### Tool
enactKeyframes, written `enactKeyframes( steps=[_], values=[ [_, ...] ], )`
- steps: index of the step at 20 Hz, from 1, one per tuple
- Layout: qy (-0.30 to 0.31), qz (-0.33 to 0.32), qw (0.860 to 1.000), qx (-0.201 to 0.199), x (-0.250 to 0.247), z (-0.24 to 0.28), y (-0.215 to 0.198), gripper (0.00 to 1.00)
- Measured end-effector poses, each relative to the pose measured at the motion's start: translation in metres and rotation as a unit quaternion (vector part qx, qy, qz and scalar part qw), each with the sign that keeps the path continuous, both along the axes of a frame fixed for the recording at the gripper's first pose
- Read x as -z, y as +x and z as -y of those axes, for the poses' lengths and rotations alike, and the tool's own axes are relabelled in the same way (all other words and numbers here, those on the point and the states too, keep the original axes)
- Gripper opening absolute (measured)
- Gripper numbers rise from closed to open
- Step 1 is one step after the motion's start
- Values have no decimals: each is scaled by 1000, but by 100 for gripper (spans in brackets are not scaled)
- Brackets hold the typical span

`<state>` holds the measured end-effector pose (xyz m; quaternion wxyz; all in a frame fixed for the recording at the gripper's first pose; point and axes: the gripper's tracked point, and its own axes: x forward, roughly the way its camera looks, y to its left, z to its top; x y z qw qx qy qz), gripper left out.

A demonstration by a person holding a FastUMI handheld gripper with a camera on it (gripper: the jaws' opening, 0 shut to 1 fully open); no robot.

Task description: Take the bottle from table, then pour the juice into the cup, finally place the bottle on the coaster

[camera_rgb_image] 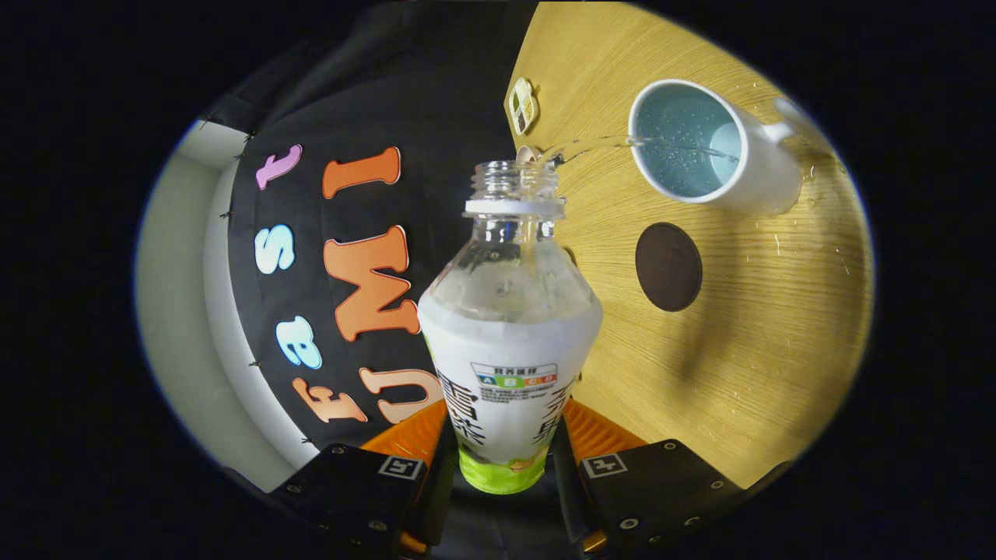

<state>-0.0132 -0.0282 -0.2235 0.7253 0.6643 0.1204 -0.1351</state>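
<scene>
- Bottle (510, 342): lower body hidden where it sits between the gripper (504, 467) fingers, which press on both its sides; base cut off from sight below them. Label print too small to make out.
- Cup (704, 148), beyond the fingers: handle blurred and partly cut off at the far side; liquid level inside hard to judge behind droplets on the inner wall.
- Small tag (523, 103) on the table (747, 342), beyond the bottle mouth: markings too small to tell.
- Small round object (527, 153) just behind the bottle mouth: mostly hidden, identity unclear.
- Coaster (668, 267): surface detail indistinct.
</scene>
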Motion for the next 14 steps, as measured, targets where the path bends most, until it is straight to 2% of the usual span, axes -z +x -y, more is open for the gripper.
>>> enactKeyframes(
  steps=[14],
  values=[
    [28,-5,1000,11,-11,4,-1,59]
  ],
)
